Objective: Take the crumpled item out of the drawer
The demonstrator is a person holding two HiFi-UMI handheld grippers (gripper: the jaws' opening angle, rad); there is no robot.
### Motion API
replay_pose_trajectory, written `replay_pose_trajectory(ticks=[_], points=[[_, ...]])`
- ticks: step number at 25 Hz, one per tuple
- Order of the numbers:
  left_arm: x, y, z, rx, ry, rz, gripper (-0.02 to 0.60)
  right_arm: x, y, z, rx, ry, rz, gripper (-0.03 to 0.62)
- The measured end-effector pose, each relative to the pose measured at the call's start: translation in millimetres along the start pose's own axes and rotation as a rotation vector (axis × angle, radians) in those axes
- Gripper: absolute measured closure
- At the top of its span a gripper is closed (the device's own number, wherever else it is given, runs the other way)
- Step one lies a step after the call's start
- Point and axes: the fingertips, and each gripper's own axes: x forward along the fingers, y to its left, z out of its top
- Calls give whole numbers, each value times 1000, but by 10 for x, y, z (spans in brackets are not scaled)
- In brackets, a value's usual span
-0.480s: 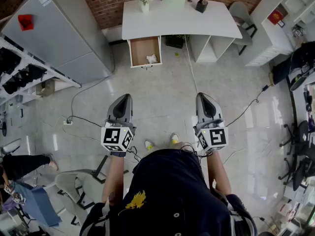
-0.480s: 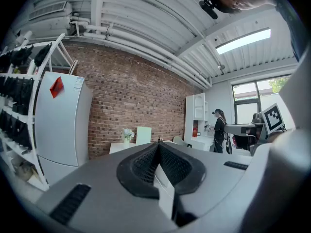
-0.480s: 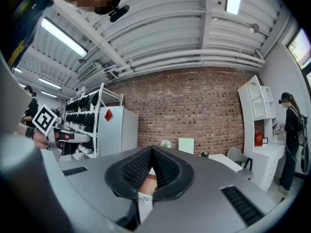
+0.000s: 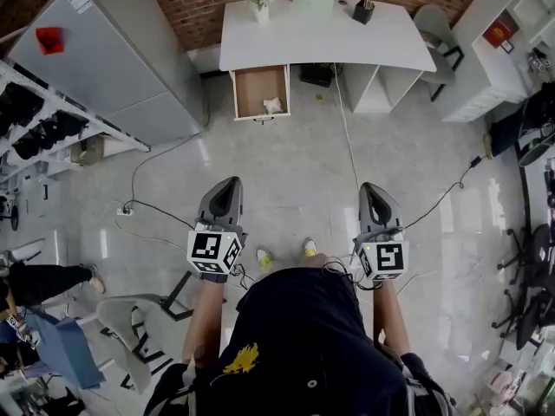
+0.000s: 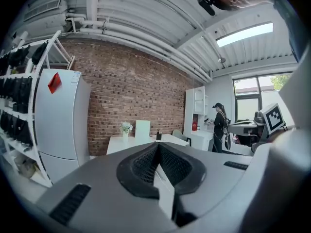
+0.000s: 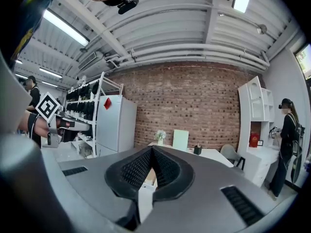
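Edging closer to the long white desk (image 4: pixel 321 42), the person faces its pulled-out wooden drawer (image 4: pixel 251 89); the grey left gripper (image 4: pixel 231 182) and right gripper (image 4: pixel 372 187), both closed and empty, should open before reaching the crumpled white item (image 4: pixel 273 105) inside.

I see the left gripper (image 5: pixel 158 147) with its jaws pressed together, nothing between them. Beyond stands a white desk (image 5: pixel 121 143) against the brick wall (image 5: pixel 131 91). A fridge (image 5: pixel 58 120) is left of it, a person (image 5: pixel 219 125) far right.
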Motion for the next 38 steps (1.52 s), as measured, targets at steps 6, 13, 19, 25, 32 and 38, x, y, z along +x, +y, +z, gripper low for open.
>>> replay_pose_trajectory(ticks=[6,13,19,25,32,38], points=[[245,-353,41,28,-1,21,566,23,-317,-111,-4,-16,56,568],[574,-651,83,19,-19,86,566,233,-767,-124,31,-50,109,569],[742,-744,128,16,-17,116,566,459,-807,-93,48,-59,172,569],[1048,-398,173,23,1,132,566,856,-827,-89,90,-55,167,568],[1924,176,232,43,-22,116,566,1623,-1053,-184,106,-10,96,569],[2923,936,321,52,-34,76,566,2757,-1241,-228,94,79,36,569]])
